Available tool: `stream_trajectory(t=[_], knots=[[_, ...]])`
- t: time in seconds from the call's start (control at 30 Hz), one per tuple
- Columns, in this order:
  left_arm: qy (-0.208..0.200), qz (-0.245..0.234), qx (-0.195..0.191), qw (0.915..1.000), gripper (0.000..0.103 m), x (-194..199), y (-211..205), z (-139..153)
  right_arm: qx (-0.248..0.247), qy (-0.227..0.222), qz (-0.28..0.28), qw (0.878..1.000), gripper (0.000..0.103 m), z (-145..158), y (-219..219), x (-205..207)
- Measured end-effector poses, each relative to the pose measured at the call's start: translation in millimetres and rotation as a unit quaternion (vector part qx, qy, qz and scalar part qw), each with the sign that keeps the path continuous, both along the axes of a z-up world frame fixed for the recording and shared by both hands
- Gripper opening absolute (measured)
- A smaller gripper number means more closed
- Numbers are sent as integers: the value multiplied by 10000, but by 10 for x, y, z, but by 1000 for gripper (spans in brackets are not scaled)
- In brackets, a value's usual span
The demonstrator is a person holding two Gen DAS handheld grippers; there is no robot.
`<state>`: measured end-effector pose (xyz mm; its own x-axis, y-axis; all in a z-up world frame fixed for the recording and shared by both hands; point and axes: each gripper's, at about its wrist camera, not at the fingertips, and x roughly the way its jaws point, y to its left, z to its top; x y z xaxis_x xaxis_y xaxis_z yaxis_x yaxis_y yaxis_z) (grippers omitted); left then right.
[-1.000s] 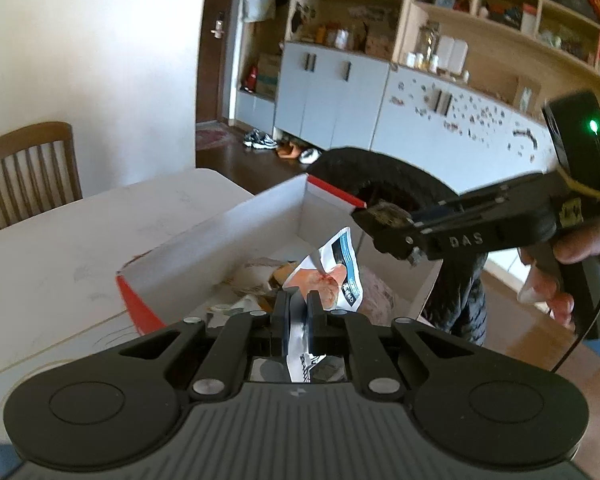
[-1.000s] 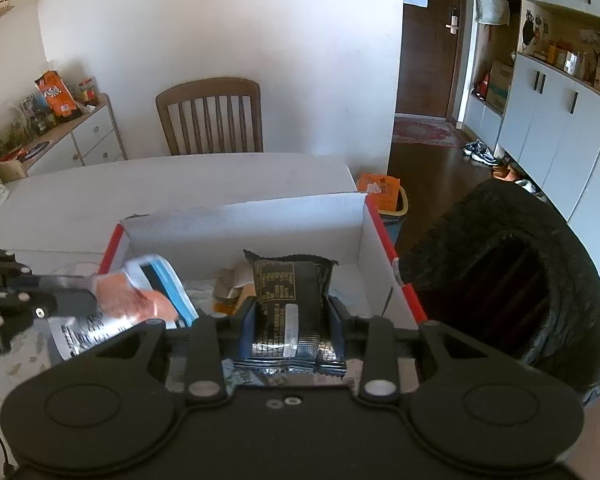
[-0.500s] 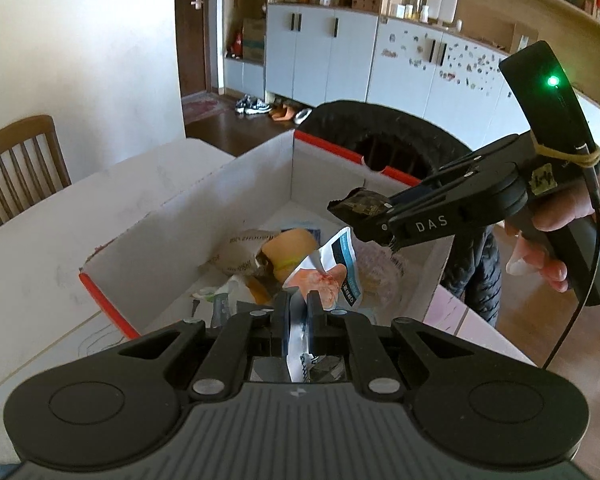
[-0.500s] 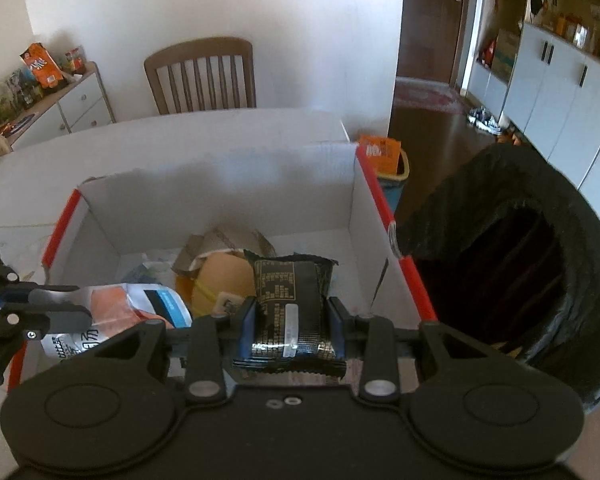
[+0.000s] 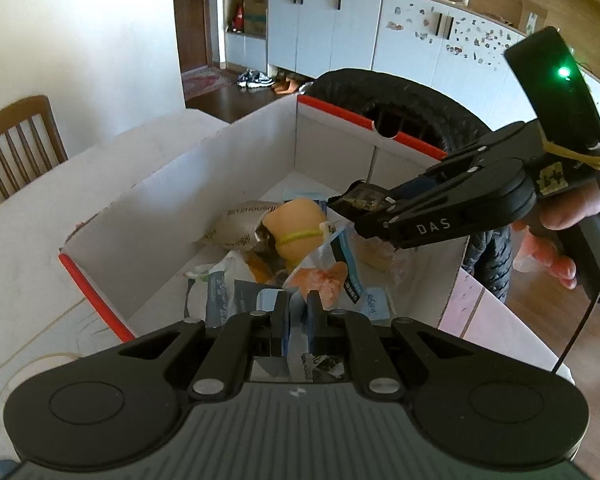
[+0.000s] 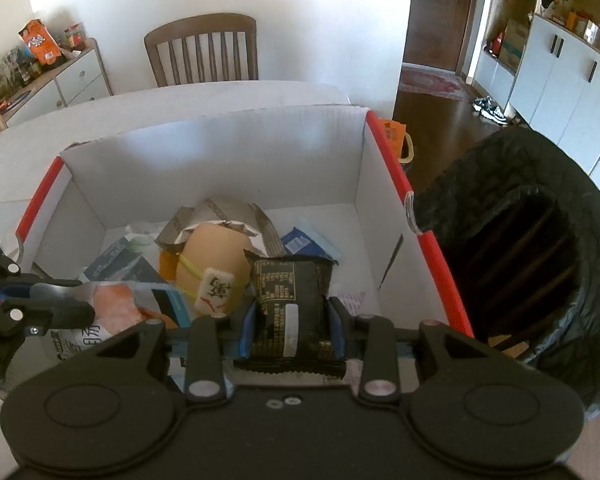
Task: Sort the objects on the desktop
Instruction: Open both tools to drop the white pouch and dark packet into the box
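Note:
A white cardboard box (image 5: 204, 184) with red rims, also in the right wrist view (image 6: 236, 152), holds several snack packs. My left gripper (image 5: 298, 312) is shut on a white snack packet with an orange picture (image 5: 324, 280) and holds it over the box's near side; the packet also shows in the right wrist view (image 6: 108, 304). My right gripper (image 6: 290, 320) is shut on a black snack packet (image 6: 292, 300) and holds it over the box; it also shows in the left wrist view (image 5: 360, 204). A tan pouch with a yellow band (image 6: 212, 256) lies in the box.
A black-lined bin (image 6: 532, 264) stands right beside the box's right wall. The box rests on a white table (image 6: 204, 100). A wooden chair (image 6: 202, 52) is at the table's far side. Cabinets (image 5: 340, 28) and wooden floor lie beyond.
Both grippers have moved forward and lower over the box with their packets still held. The box's contents now show more fully.

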<state>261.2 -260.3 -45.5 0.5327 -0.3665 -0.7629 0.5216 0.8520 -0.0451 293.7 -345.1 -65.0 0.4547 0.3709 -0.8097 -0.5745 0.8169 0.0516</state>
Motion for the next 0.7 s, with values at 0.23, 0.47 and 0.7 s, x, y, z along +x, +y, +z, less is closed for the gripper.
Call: stream_trajectory(t=[0.23, 0.47, 0.7], knots=[[271, -65, -7, 9996, 7, 99, -38, -61, -58, 24, 60, 10000, 38, -28, -3, 14], [271, -138, 16, 9995, 8, 96, -51, -50, 44, 40, 69, 10000, 47, 6, -30, -16], [368, -112, -48, 9992, 10, 74, -9, -43, 119, 29, 97, 9999, 55, 67, -54, -70]])
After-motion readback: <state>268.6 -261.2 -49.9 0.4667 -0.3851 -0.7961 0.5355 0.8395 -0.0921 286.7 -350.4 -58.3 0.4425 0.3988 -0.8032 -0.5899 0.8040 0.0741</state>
